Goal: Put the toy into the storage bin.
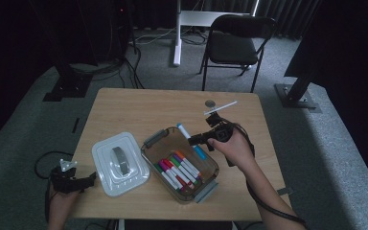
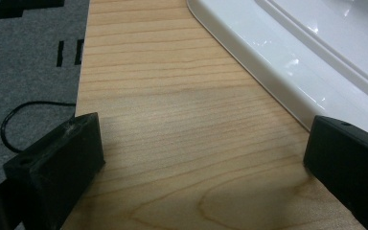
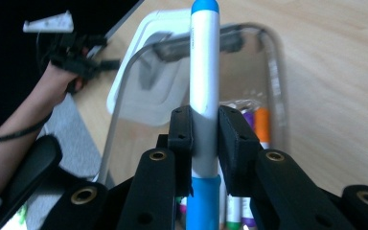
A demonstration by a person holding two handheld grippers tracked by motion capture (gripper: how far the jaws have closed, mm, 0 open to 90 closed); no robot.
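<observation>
The right gripper [image 3: 205,132] has its jaws clamped on a blue-capped white marker [image 3: 204,72], pads pressing the barrel about midway, blue at both ends; in the high view the marker [image 1: 190,139] hangs over the clear plastic bin [image 1: 149,158], tilted, its lower end above the other markers [image 1: 177,171] lying in the bin's near half. The left gripper [image 2: 196,158] stands wide open with nothing between its jaws, resting at the table's left edge just beside the white lid [image 2: 287,62]. The marker looks light, rigid and smooth, so it may swivel or slip in a two-point grip; the middle of the barrel seems the safest hold. The bin's far half is bare; its rim and grey end latch [image 1: 154,137] lie close under the pen. The table [image 1: 124,110] beyond is open, save a coin [image 1: 210,103] and a white stick [image 1: 220,108] near the far edge.
</observation>
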